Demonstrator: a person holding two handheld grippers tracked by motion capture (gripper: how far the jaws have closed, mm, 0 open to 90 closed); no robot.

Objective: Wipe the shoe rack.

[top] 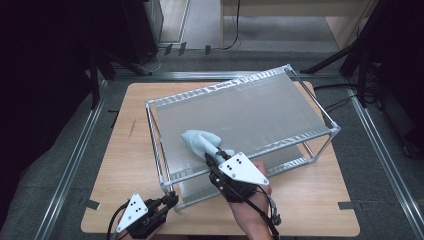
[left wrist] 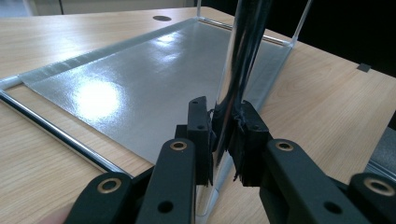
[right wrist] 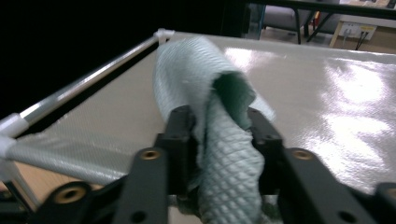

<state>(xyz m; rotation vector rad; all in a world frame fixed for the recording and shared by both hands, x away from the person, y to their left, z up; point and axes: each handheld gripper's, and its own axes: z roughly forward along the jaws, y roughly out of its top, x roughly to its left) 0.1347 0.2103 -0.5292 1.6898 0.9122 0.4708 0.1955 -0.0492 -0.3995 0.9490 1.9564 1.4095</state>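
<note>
The cloth (top: 201, 141) lies bunched on the rack's (top: 320, 107) top shelf (top: 250, 112), toward its near edge at about 7 o'clock of the sheet, its tail caught in the right gripper (top: 216, 159). In the right gripper view the jaws are clamped on the cloth (right wrist: 224, 154), which bulges up between them and folds over ahead. The left gripper (top: 170, 201) sits at the rack's near left corner, at 7 o'clock on the surface (top: 125, 165); in the left gripper view its jaws are closed tight on the upright post (left wrist: 238, 70) just above the lower shelf (left wrist: 140, 88).

The step looks like wiping the top shelf while the rack is steadied. To do it well, keep the post pinned so the light frame does not slide or tip, press the cloth flat rather than dragging a wad, and sweep in overlapping passes toward 1 o'clock. The hold on the cloth should stay firm, since a loose tail could snag the rail.
</note>
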